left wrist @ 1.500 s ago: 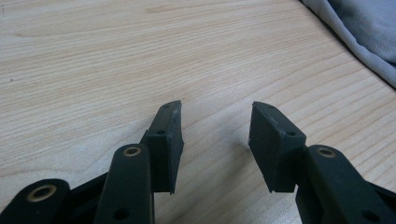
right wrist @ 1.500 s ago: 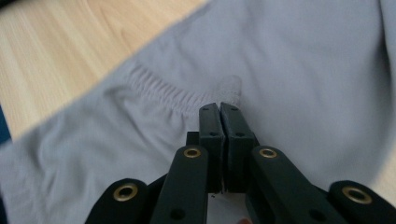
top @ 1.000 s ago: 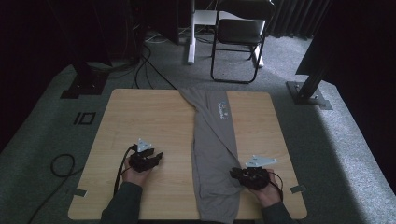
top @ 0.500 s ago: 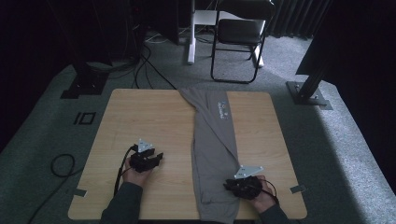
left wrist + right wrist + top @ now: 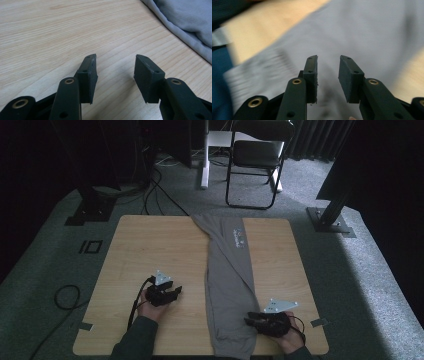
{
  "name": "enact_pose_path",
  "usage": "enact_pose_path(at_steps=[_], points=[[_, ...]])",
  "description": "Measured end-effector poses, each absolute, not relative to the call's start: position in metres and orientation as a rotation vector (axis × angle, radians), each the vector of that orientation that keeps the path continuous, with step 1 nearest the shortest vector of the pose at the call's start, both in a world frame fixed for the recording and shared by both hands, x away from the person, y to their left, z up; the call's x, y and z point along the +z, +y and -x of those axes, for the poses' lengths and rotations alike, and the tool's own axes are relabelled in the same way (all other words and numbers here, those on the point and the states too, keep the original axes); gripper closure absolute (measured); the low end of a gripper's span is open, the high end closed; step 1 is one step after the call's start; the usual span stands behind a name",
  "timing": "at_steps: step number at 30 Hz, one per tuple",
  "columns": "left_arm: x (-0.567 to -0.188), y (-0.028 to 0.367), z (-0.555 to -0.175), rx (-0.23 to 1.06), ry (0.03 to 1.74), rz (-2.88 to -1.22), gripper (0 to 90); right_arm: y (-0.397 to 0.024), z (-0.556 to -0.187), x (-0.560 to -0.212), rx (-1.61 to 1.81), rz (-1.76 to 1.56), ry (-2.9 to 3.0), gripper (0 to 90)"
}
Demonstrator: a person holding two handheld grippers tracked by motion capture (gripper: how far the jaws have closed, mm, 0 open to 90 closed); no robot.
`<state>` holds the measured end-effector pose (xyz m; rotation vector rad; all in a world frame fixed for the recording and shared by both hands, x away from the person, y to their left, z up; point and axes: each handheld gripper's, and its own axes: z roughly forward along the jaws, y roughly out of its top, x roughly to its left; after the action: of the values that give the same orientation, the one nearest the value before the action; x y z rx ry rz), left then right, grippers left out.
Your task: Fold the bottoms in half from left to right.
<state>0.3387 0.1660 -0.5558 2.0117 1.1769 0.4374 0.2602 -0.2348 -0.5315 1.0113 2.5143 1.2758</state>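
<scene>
A grey garment point(image 5: 230, 270), folded into a long strip, lies down the middle of the wooden table point(image 5: 150, 245) from the far edge to the near edge. My left gripper point(image 5: 176, 292) rests on bare wood left of it, jaws open and empty point(image 5: 115, 72), with the garment's edge point(image 5: 185, 22) off to the upper right. My right gripper point(image 5: 248, 321) sits at the garment's near end, pointing at the cloth. Its jaws point(image 5: 328, 75) have just been opening and stand apart over grey fabric point(image 5: 367, 30) beside a ribbed band point(image 5: 259, 70). Nothing is pinched between them.
A folding chair point(image 5: 255, 155) and a white post stand beyond the table's far edge. Cables point(image 5: 65, 295) run over the grey carpet at left. A black stand base point(image 5: 330, 220) sits at the far right. Tape strips mark the near corners.
My right gripper has slid toward the table's near edge and a little leftward, onto the garment's near end. The left gripper has stayed put.
</scene>
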Motion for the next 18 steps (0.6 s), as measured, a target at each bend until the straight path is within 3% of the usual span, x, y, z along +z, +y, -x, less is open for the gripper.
enact_pose_path(at_steps=[5, 18], points=[[-0.556, 0.167, -0.339, 0.433, 1.182, -2.002, 53.8, -0.233, -0.268, -0.545, 1.057, -1.015, 2.557, 67.8], [-0.556, 0.153, -0.335, 0.398, 1.143, -2.019, 53.1, -0.247, -0.226, -0.546, 1.149, -0.841, 2.748, 59.7]])
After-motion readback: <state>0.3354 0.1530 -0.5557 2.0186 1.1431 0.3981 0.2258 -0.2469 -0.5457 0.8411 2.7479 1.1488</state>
